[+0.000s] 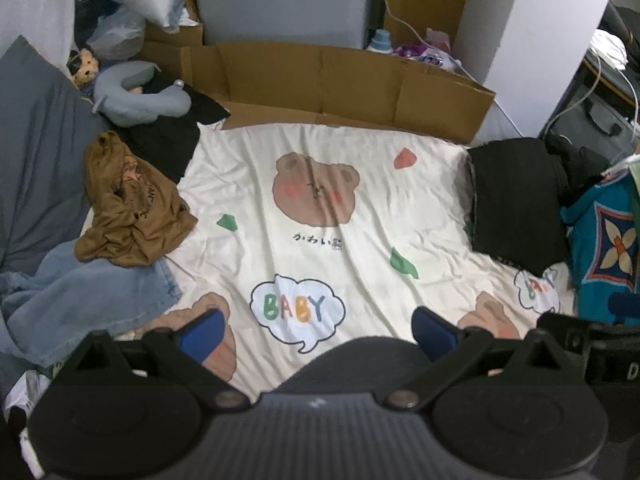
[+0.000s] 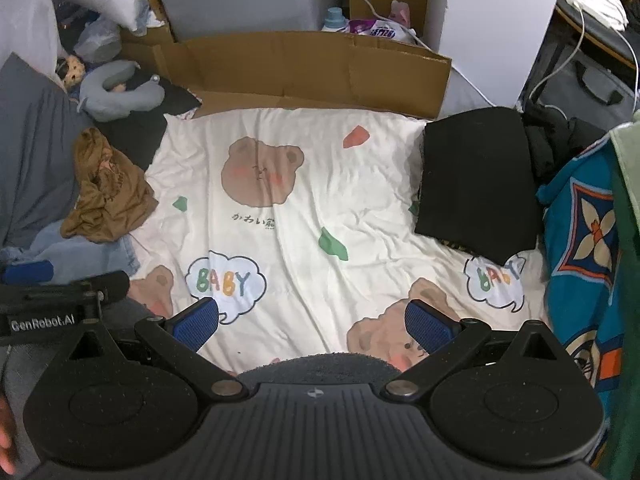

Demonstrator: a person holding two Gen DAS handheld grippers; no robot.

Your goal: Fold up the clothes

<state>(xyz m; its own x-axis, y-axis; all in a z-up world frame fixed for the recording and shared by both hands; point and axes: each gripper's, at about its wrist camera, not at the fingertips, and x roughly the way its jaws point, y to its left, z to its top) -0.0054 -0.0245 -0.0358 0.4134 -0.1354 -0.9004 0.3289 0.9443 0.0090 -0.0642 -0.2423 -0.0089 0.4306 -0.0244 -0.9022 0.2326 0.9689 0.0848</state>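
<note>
- The clothes to fold lie at the edges of the bed. A crumpled brown garment (image 1: 134,208) sits on the left side, and it rests partly on a pair of light blue jeans (image 1: 88,300) that lie nearer to the camera.
- A black garment (image 2: 478,180) lies flat on the right side and it looks already folded; a second black cloth (image 1: 168,148) lies behind the brown one.
- All of them rest on a white sheet (image 1: 320,208) with bear faces and the word "BABY"; the middle of this sheet carries no clothes.
- The left gripper (image 1: 318,332) hangs above the near part of the sheet, its two blue fingers (image 1: 202,334) are wide apart and hold nothing.
- The right gripper (image 2: 314,326) is also above the near part of the sheet, with its fingers spread and nothing between them.
- A teal patterned fabric (image 2: 580,240) hangs at the right edge.
- Behind the sheet stands a flattened cardboard box (image 1: 340,80), and a grey neck pillow (image 1: 136,98) lies at the back left.
- A detergent bottle (image 2: 335,20) stands behind the cardboard.
</note>
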